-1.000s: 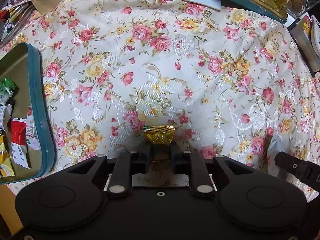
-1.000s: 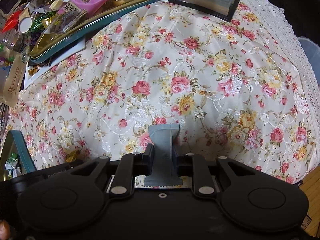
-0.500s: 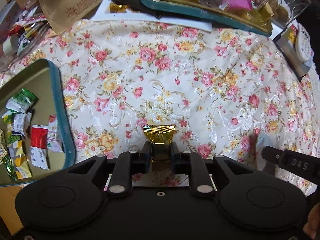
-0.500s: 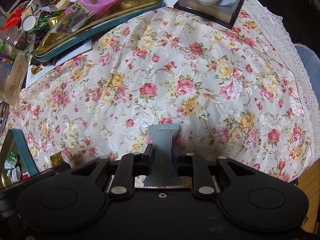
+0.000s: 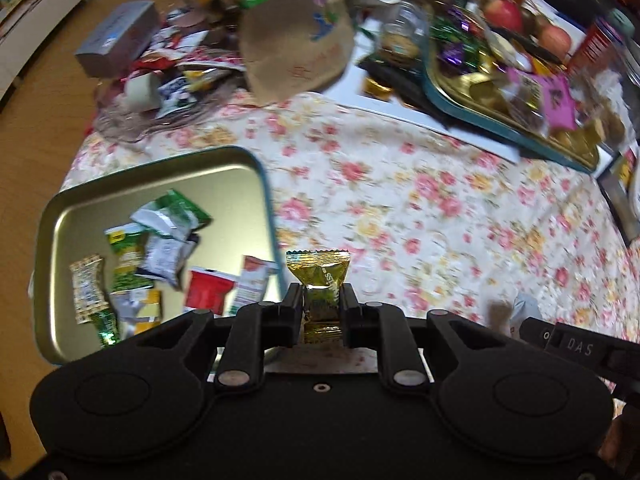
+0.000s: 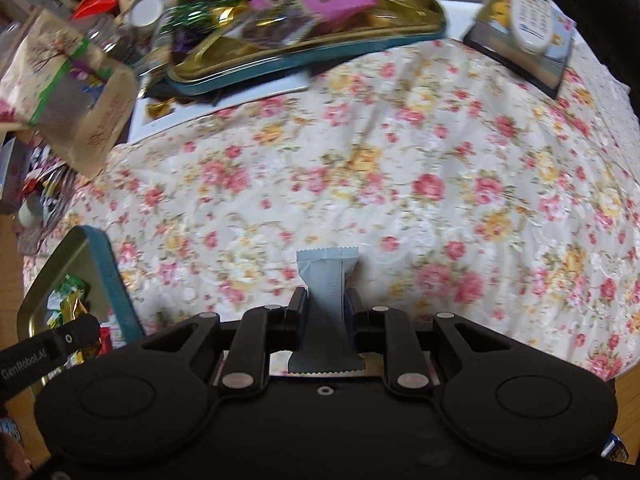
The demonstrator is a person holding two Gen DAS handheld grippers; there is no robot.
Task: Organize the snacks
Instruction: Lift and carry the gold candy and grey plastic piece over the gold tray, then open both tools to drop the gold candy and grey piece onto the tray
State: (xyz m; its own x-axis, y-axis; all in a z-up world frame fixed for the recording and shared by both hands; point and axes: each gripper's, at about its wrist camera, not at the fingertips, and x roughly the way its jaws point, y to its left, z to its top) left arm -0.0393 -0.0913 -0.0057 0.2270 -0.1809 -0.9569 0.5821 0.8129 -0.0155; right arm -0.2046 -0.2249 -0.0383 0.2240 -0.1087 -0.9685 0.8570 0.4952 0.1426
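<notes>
Floral cloth [image 5: 400, 208] covers the tabletop, clutter piled along the far edge: a brown paper bag [image 5: 296, 44], a long teal-rimmed gold tray [image 5: 512, 120] heaped with sweets, a remote on a book [image 6: 532, 28] at the far right corner. Near the left edge sits the teal-rimmed tin [image 5: 256, 184], gold inside, already holding a loose spread of packets [image 5: 160, 264] in green, white, red and gold.

My left claw [image 5: 322, 304] is clenched on a gold candy [image 5: 320, 280], wrapper end sticking up past the fingertips. It hangs over the cloth just beside the tin's right rim, not yet over the opening. My right claw [image 6: 326, 312] is clenched on a grey packet [image 6: 326, 280], gripped around its middle, both crimped ends free. That one is over the open middle of the cloth, the tin [image 6: 108, 272] off to its lower left. Part of the other rig shows at the edge of each view, so the two are close together.

Step in hand, as I read it: carrying both snacks to the tin, drop-off not yet done. Next move calls for getting the left claw past the rim and over a bare patch of the tin floor, then letting go. The right claw has further to cross, and needs the left out of the way first or they crowd each other. Far clutter is blurred, can't name most of it.
</notes>
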